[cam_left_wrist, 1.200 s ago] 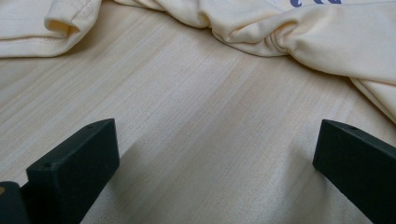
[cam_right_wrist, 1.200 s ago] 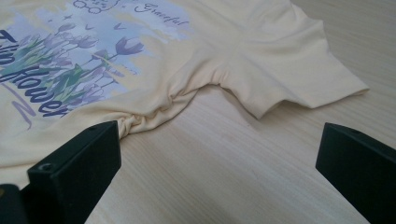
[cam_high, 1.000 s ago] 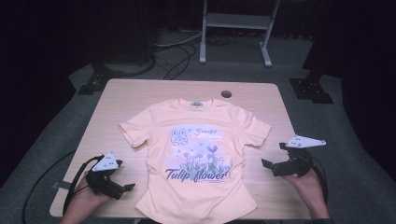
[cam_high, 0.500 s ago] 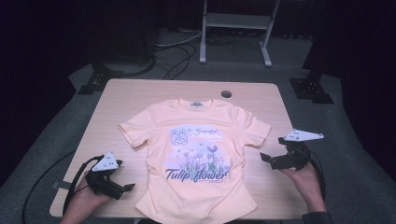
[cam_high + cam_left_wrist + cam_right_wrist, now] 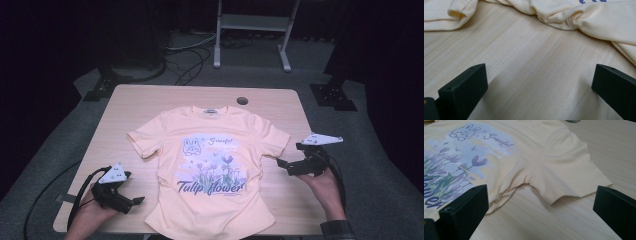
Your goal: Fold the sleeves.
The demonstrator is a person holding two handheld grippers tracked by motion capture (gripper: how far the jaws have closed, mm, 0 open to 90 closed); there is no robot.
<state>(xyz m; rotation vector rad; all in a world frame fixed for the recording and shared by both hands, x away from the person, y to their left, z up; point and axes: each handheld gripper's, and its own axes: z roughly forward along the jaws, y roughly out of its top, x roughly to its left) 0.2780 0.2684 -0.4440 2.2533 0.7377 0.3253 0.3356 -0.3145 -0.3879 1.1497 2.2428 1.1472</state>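
Claw (image 5: 541, 212) tips cropped beside T-shirt (image 5: 524, 157)

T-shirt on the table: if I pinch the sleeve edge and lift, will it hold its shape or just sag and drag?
Probably sag: the T-shirt lies flat as thin cloth, already bunched into soft folds at its side. It looks light, so it should lift easily. On the smooth wooden table it would likely slide and wrinkle rather than push cleanly. Both grippers are open, apart from it.
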